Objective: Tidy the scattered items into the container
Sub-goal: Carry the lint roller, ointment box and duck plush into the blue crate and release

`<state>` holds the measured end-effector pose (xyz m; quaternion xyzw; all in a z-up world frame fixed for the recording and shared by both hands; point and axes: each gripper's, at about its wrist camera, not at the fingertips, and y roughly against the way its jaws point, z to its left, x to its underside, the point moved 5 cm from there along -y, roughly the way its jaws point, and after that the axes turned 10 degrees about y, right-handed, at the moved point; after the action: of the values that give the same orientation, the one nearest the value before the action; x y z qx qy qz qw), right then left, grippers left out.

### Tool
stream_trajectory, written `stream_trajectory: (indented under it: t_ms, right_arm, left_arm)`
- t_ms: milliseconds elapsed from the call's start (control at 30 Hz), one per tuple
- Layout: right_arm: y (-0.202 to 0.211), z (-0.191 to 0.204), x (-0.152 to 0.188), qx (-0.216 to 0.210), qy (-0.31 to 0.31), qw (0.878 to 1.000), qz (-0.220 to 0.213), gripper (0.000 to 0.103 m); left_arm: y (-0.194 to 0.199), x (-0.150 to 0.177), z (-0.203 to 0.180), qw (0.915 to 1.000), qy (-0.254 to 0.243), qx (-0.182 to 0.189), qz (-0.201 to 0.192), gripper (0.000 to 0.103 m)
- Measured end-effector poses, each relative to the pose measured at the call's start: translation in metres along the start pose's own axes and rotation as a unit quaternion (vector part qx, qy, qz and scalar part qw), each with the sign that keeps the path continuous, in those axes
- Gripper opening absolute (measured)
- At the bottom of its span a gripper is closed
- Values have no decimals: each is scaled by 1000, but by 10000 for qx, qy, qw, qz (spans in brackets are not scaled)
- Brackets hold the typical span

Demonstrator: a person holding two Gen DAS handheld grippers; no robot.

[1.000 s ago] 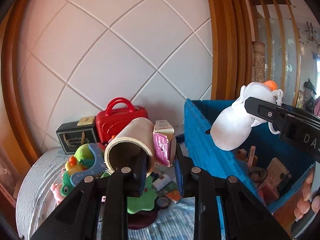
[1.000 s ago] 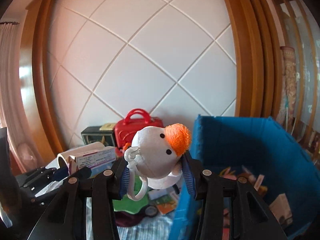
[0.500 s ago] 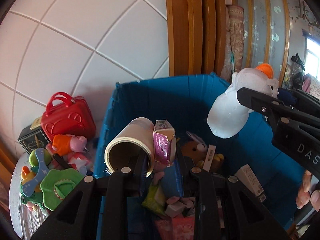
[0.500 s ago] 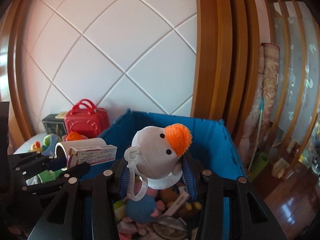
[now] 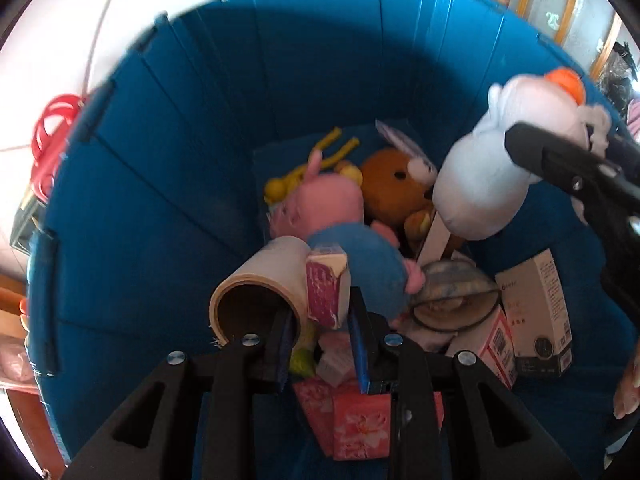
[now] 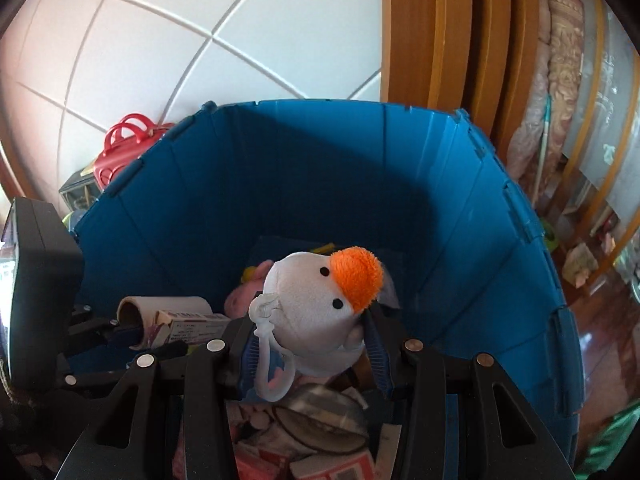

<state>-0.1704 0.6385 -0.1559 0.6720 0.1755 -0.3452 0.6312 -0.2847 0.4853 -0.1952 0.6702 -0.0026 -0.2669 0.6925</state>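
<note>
My left gripper [image 5: 320, 308] points down into the blue crate [image 5: 160, 160] with a cardboard paper roll [image 5: 260, 280] and a small pink carton [image 5: 326, 292] pinched side by side. One finger sits inside the roll's mouth. Its jaws are opening, and both items are still between them. My right gripper [image 6: 312, 336] is shut on a white plush duck [image 6: 312, 292] with an orange beak, held over the crate [image 6: 320, 168]. The left wrist view shows the duck [image 5: 480, 184] hanging at the right.
Inside the crate lie a pink pig plush [image 5: 328, 200], a brown bear [image 5: 396, 188], a white box [image 5: 536, 312] and pink patterned boxes [image 5: 352, 416]. A red toy case [image 6: 124, 144] stands outside its left wall. A wooden door frame [image 6: 440, 40] rises behind.
Both grippers swung from over the table to above the crate and tipped down into it, carrying the roll, carton and duck along.
</note>
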Motion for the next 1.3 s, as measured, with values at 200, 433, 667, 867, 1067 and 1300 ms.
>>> stream_trajectory:
  t_ms: [200,433,667,867,1067,1300]
  right_arm:
    - [-4,10,4,-42,192,9997,155,44]
    - [-11,13,6,-128,209,9991,352,46]
    - [-14,12,8,-111,196,9986,482,57]
    - [-16,9,10,-73,126,9982,575,65]
    - [-11,8,11,-220,89,9979,605,70]
    - [25,20,3,42,465,9983,353,73]
  left_arm:
    - [-3,3,1,9997,-32,-225,8,61]
    - [-8,1,2,9996,-26,-270,72,65]
    - [-5,1,2,9996,-61,-249,74,65]
    - [-8,4,1,9993,-64,-285,227,68]
    - [1,12,4,9985,79,-146,521,68]
    - [43,27,2,9999,-44,-6,129,68]
